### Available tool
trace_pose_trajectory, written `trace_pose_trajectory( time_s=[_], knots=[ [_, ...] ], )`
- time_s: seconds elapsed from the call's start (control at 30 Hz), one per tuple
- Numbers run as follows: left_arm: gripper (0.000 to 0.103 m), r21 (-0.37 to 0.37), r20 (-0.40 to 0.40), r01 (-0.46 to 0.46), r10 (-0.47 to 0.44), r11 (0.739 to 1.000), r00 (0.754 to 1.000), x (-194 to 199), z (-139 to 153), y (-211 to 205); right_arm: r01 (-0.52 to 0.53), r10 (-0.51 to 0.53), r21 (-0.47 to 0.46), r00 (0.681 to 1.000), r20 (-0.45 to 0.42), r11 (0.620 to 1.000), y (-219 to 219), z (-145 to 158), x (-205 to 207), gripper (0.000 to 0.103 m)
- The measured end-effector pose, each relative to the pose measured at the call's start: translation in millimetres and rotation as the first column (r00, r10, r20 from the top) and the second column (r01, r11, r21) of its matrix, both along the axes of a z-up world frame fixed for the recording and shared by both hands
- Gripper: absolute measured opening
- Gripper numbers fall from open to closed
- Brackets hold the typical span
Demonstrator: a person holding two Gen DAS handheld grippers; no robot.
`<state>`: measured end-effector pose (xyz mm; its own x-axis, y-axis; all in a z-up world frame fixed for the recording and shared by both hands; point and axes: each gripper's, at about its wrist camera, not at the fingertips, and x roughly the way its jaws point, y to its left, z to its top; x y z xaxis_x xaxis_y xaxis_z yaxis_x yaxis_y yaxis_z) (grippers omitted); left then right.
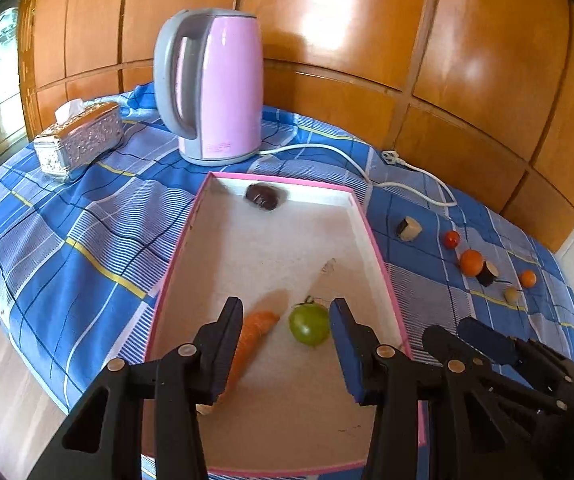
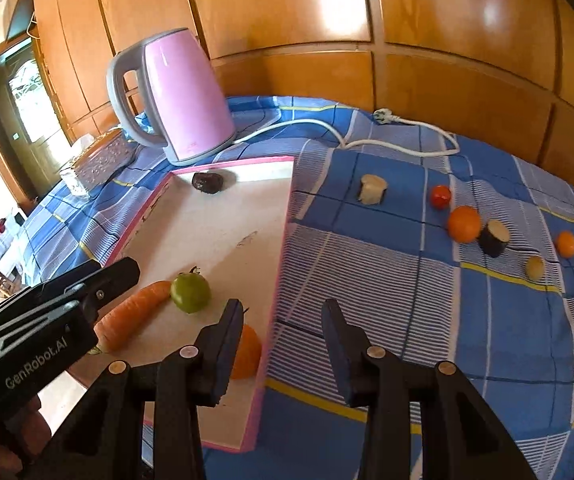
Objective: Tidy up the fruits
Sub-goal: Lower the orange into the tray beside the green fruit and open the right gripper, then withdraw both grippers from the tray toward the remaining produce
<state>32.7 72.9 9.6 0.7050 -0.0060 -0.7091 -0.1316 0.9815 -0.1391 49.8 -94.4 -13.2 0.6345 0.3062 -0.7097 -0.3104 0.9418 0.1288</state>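
A pink-rimmed white tray [image 1: 371, 236] lies on the blue checked cloth. In it are a carrot [image 1: 249, 342], a green tomato [image 1: 310, 324] and a dark fruit [image 1: 265, 196] at the far end. My left gripper [image 1: 287, 312] hovers open over the carrot tip and the tomato, touching neither. My right gripper [image 2: 283, 312] stands open above the tray's right rim [image 2: 283, 248]; an orange [image 2: 249, 354] in the tray is half hidden behind its left finger. To the right on the cloth lie a red tomato [image 2: 440, 196], an orange [image 2: 464, 224], a smaller orange [image 2: 566, 244] and a yellowish fruit [image 2: 534, 268].
A pink kettle [image 1: 223, 88] stands behind the tray; its white cord [image 2: 403, 140] runs along the wooden wall. A silver tissue box [image 1: 81, 140] sits at the back left. Two cut vegetable pieces [image 2: 372, 189] [image 2: 494, 238] lie among the loose fruit.
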Motion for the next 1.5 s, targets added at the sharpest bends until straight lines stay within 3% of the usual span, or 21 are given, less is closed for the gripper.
trace_pose_trajectory(
  time_s=[0.33, 0.77, 1.5],
  knots=[
    [0.046, 0.012, 0.002, 0.053, -0.053, 0.999, 0.999, -8, 1, -23, 0.042, -0.041, -0.018, 0.999, 0.03, 0.999, -13, 1, -12, 0.041],
    [0.046, 0.047, 0.031, 0.143, -0.144, 0.989, 0.989, -25, 0, -53, 0.207, -0.207, -0.023, 0.978, 0.006, 0.978, -57, -7, -22, 0.041],
    [0.046, 0.002, 0.021, 0.173, -0.173, 0.985, 0.985, -31, -5, -59, 0.293, -0.294, -0.059, 0.956, -0.016, 0.954, -82, -10, -36, 0.041]
  ],
)
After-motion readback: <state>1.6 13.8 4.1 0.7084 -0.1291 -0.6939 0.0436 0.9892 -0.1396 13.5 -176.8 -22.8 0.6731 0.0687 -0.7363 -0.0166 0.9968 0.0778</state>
